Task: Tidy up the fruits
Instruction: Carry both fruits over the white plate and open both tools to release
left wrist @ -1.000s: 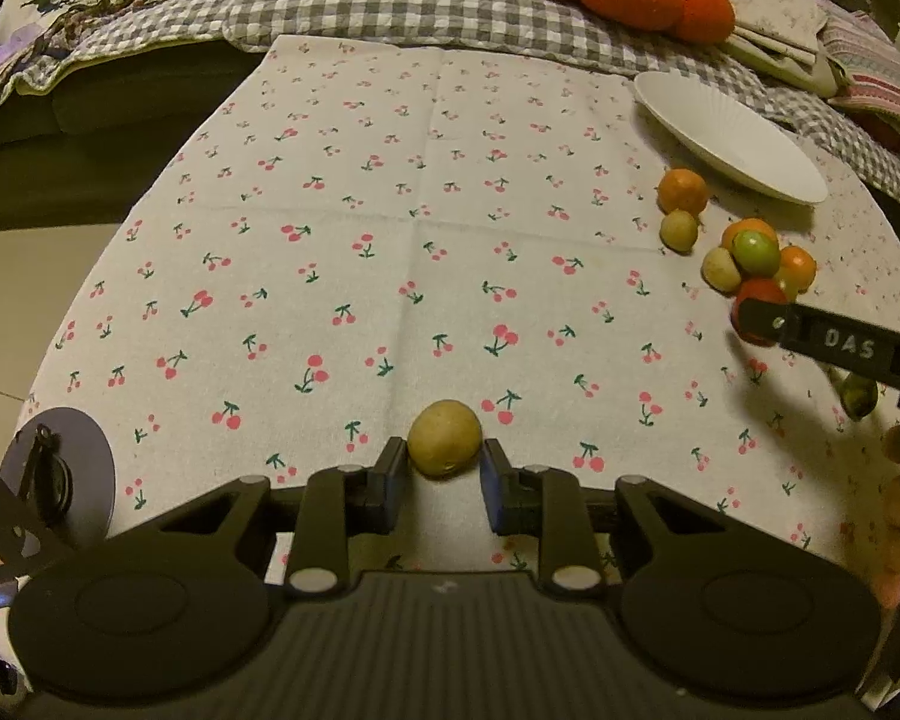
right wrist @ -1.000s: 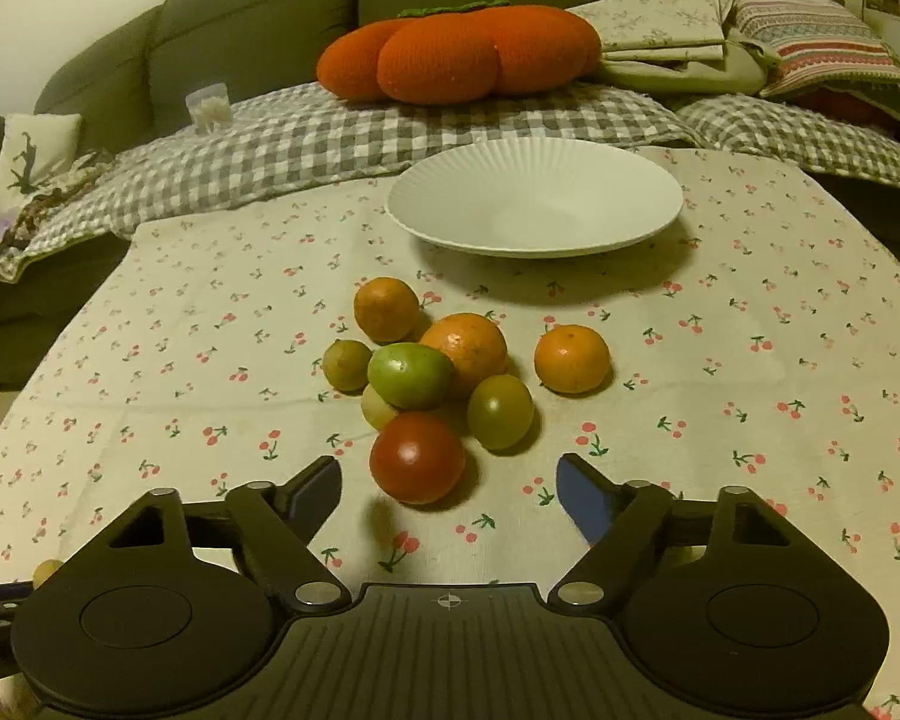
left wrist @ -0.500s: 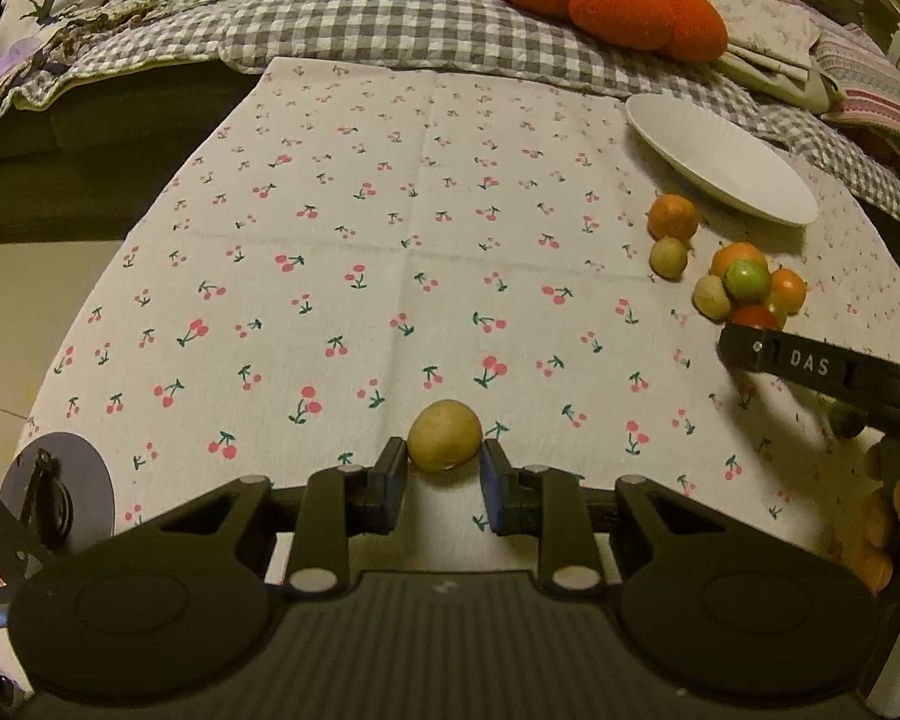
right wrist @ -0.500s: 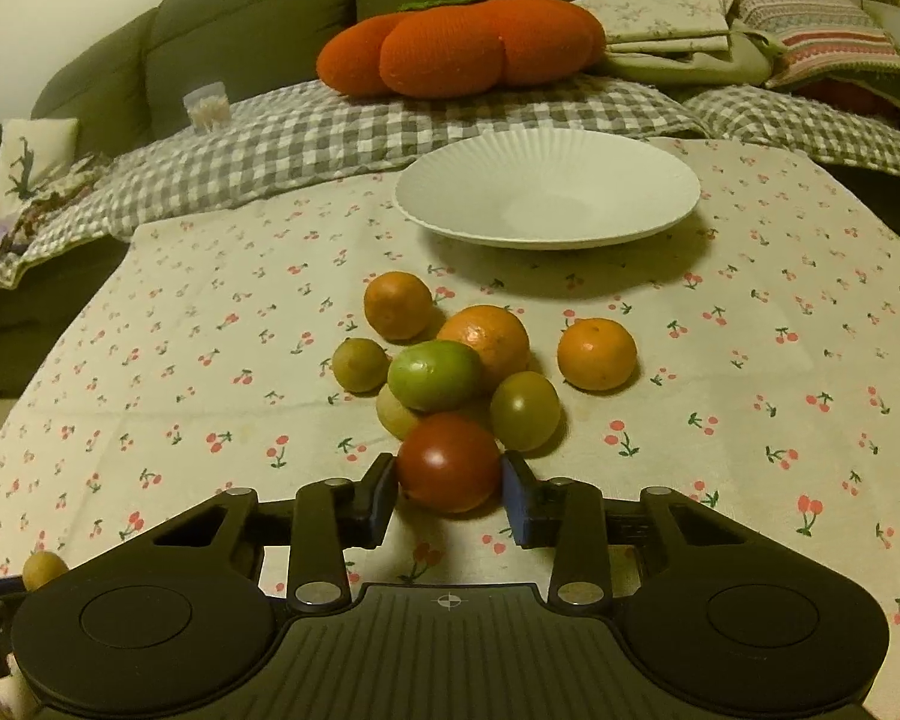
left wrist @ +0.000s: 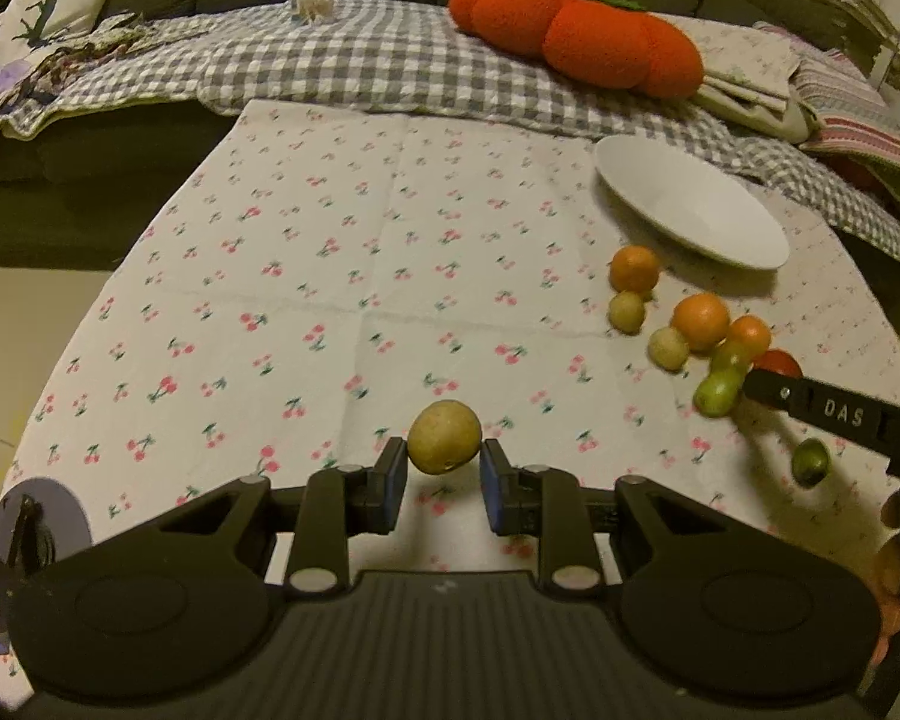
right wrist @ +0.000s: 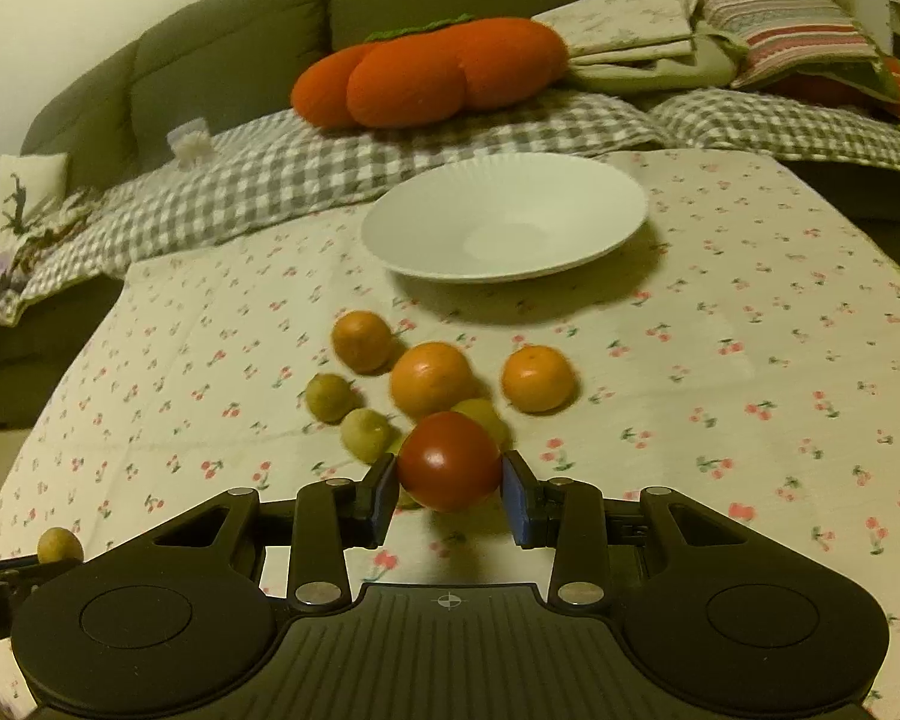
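The left gripper (left wrist: 444, 477) is closed on a yellow-brown fruit (left wrist: 444, 437), held above the cherry tablecloth (left wrist: 330, 252) at its near side. The right gripper (right wrist: 449, 489) grips the red tomato (right wrist: 449, 459); half a second ago it stood among the fruits, now it seems lifted, and a green fruit (left wrist: 720, 387) looks blurred, probably rolling. The white plate (right wrist: 426, 240) lies far behind

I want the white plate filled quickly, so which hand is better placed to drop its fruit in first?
Right. The right gripper holds the red tomato with the white plate straight ahead. The left gripper holds the yellow fruit at the near edge, with the plate far off to its right.
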Available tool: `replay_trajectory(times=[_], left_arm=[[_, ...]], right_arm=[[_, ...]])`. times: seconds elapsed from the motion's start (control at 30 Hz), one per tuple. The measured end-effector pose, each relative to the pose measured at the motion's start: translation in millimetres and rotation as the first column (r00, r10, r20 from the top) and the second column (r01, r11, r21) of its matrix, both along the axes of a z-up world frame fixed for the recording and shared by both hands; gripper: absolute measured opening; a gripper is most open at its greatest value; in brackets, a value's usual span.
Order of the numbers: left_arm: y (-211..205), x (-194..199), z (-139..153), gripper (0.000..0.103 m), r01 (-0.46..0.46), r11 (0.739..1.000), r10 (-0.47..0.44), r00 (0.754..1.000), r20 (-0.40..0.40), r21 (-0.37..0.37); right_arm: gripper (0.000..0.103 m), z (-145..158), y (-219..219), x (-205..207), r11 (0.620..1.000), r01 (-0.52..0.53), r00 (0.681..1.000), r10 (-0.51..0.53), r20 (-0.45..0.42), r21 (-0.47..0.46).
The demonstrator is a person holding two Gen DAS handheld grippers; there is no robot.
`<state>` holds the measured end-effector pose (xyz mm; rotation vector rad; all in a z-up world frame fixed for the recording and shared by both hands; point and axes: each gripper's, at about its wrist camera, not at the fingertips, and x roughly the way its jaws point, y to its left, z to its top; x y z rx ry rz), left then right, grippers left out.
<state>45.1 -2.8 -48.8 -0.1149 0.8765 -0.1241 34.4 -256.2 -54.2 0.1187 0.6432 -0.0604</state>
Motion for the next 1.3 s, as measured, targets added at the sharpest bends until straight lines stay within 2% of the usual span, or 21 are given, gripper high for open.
replay_trajectory(times=[0.1,0.2,0.37,0.5,0.63,0.77,0.87,1.07,1.2,1.3], left_arm=[[-8.8,4.9,5.8,0.024,0.018,1.0,-0.017,1.0,0.019,-0.018],[-20.7,12.6,10.6,0.024,0.035,0.999,-0.035,0.999,0.034,-0.002],[-34.6,26.1,24.3,0.024,0.056,0.998,-0.054,0.997,0.063,-0.032],[-52.3,45.9,36.6,0.024,0.116,0.993,-0.114,0.99,0.082,-0.019],[-69.9,71.7,48.6,0.024,0.189,0.982,-0.186,0.975,0.118,-0.015],[-94.7,97.6,55.9,0.024,0.253,0.967,-0.255,0.951,0.176,0.031],[-109.9,114.3,53.1,0.024,0.285,0.957,-0.288,0.936,0.202,0.046],[-143.4,146.6,37.0,0.024,0.318,0.947,-0.321,0.926,0.201,0.046],[-158.1,161.8,22.4,0.024,0.338,0.937,-0.349,0.916,0.197,0.089],[-164.1,173.3,11.2,0.024,0.34,0.936,-0.352,0.919,0.18,0.095]], right_arm=[[0.035,3.8,-8.6,-3.1,1.0,0.014,1.0,-0.014,0.006,0.006],[0.035,8.9,-17.3,-6.2,0.999,0.025,1.0,-0.025,0.019,0.024],[0.035,18.3,-34.9,-6.6,0.998,0.036,0.998,-0.038,0.044,0.058],[0.035,26.5,-46.7,-0.8,0.995,0.033,0.997,-0.039,0.069,0.089],[0.035,38.2,-55.7,9.3,0.994,0.012,0.994,-0.024,0.105,0.112],[0.035,47.2,-62.1,28.0,0.995,-0.013,0.992,0.001,0.128,0.095],[0.035,51.6,-67.7,45.7,0.997,-0.031,0.991,0.022,0.133,0.071],[0.035,54.8,-83.7,83.5,0.996,-0.064,0.991,0.056,0.121,0.061],[0.035,48.3,-86.8,103.4,0.995,-0.089,0.991,0.085,0.107,0.035],[0.035,38.8,-88.9,115.5,0.995,-0.098,0.991,0.095,0.092,0.028]])
